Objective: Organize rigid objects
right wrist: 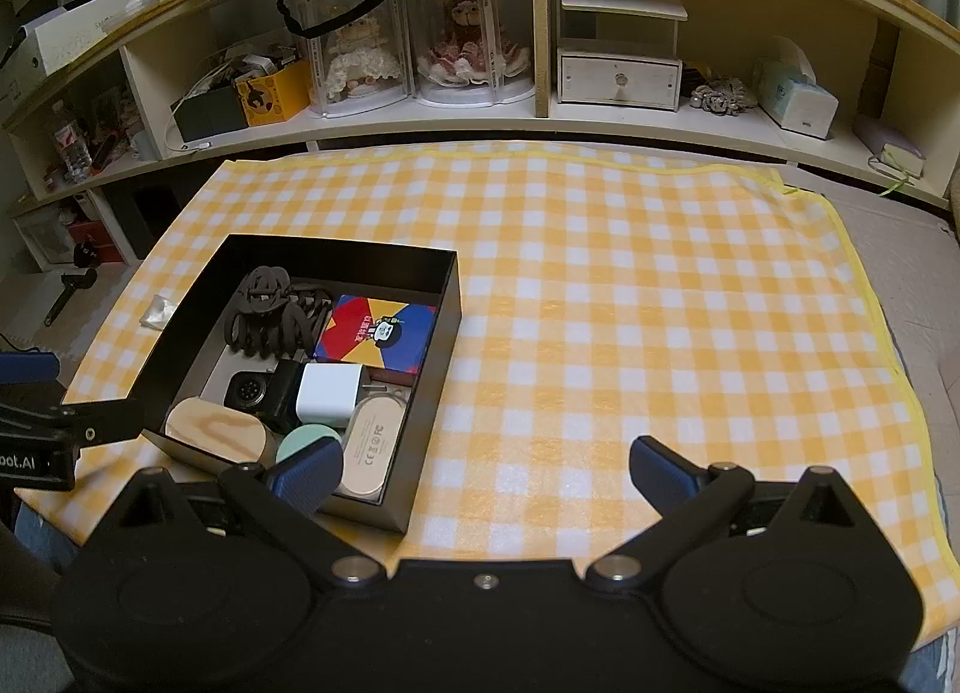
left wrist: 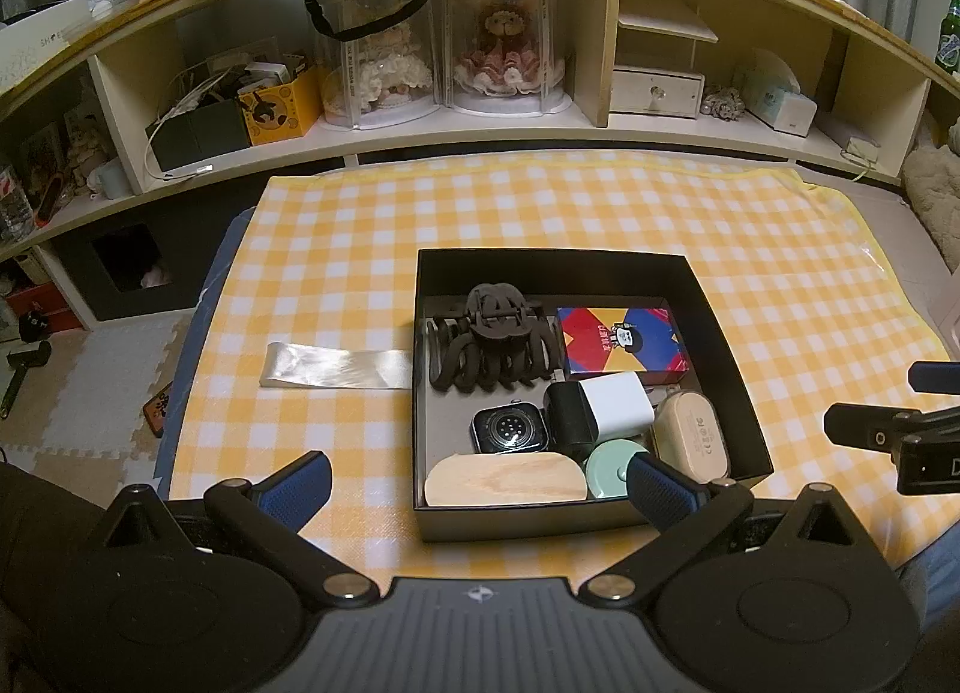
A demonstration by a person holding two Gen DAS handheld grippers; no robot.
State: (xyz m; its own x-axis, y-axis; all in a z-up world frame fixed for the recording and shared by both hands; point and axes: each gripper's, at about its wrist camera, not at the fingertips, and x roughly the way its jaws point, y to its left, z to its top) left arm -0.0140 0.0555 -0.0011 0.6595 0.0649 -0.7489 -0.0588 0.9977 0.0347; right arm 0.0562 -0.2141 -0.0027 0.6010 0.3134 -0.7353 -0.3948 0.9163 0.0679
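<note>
Both grippers spread wide, empty: left gripper [left wrist: 480, 480] over black box [left wrist: 729, 333], right gripper [right wrist: 486, 471] above checked cloth [right wrist: 600, 273].

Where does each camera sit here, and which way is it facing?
Left wrist: on the left gripper, open, facing the shelves over the black cardboard box; the right gripper's tip shows at the right edge.
Right wrist: on the right gripper, open, right of the box, facing the yellow checked cloth.
Shared: box, dark brown claw hair clip, cloth.
</note>
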